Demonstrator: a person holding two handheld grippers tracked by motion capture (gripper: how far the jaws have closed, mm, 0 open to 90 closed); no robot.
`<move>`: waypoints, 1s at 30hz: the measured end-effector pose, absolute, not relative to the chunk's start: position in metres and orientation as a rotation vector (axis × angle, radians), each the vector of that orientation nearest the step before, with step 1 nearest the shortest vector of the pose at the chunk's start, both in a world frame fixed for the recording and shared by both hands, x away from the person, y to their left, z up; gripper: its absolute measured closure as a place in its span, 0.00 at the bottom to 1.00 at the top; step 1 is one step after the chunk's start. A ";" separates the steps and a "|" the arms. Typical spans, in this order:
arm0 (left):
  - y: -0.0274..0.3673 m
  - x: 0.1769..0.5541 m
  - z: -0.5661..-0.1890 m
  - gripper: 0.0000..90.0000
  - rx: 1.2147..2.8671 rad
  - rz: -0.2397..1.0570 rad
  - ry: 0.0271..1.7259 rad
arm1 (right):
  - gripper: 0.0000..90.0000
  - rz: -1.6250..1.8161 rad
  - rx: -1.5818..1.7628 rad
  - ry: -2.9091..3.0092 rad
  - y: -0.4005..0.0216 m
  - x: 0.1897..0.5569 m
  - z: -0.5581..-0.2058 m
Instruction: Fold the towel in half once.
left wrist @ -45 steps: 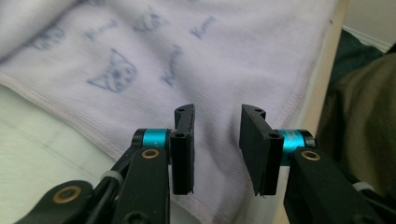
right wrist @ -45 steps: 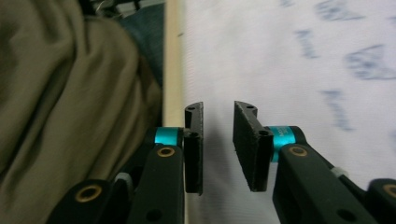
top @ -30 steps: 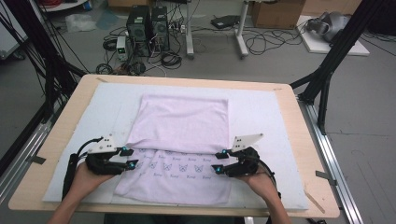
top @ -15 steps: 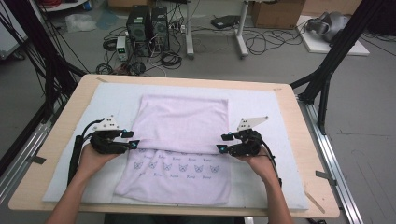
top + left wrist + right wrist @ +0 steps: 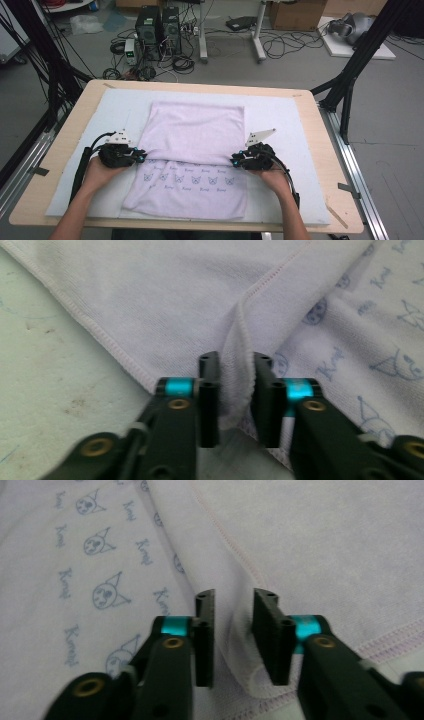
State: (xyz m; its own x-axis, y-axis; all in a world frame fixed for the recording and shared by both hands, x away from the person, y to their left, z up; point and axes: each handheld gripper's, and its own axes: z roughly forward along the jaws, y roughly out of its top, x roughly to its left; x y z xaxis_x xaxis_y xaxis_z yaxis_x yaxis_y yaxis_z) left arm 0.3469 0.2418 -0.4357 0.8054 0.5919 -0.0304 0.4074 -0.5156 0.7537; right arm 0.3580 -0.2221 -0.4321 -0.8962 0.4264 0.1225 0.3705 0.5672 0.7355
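Note:
A pale lilac towel lies on the white mat, its far half folded over a printed near half with small cat faces. My left gripper sits at the left end of the fold edge. In the left gripper view its jaws have just been closing and now pinch a raised ridge of the towel's hem. My right gripper sits at the right end of the same edge. In the right gripper view its jaws have also just been closing and hold a bunched fold of towel.
The white mat covers a wooden table, with a bare strip of mat on both sides of the towel. Black frame legs stand at the table's sides. Computers and cables lie on the floor beyond the far edge.
Both hands have moved away from the person, from the printed near half up to the ends of the fold edge. Both pairs of jaws have closed onto the towel.

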 end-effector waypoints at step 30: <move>0.255 0.246 -0.403 0.71 2.170 0.258 0.535 | 0.80 1.526 0.518 2.672 -0.258 0.269 -0.390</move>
